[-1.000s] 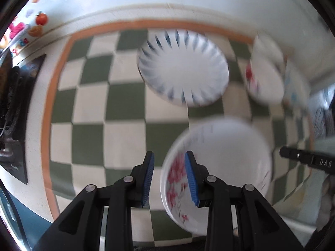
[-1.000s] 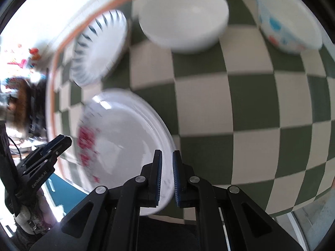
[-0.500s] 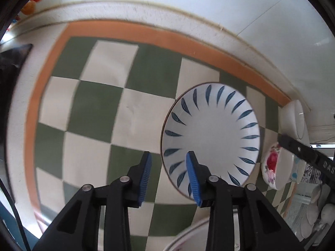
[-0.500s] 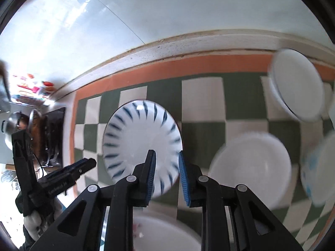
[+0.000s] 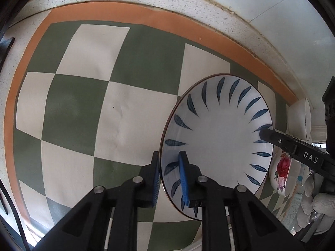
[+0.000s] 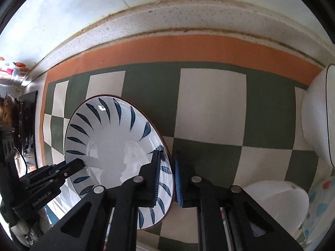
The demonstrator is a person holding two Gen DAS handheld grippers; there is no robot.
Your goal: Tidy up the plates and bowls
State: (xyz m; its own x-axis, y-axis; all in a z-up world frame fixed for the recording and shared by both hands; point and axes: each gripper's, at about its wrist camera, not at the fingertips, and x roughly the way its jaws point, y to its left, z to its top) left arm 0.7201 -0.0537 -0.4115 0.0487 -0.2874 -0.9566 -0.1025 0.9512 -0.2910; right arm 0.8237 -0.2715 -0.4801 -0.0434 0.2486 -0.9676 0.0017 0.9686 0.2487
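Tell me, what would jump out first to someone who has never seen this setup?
The white plate with blue leaf strokes, with a black tool straddling its rim from each side: the left tool at its near-left edge, the right tool at the opposite edge. Under it lies a green-and-cream checkered mat with an orange border, and a plain white bowl sits at the right.
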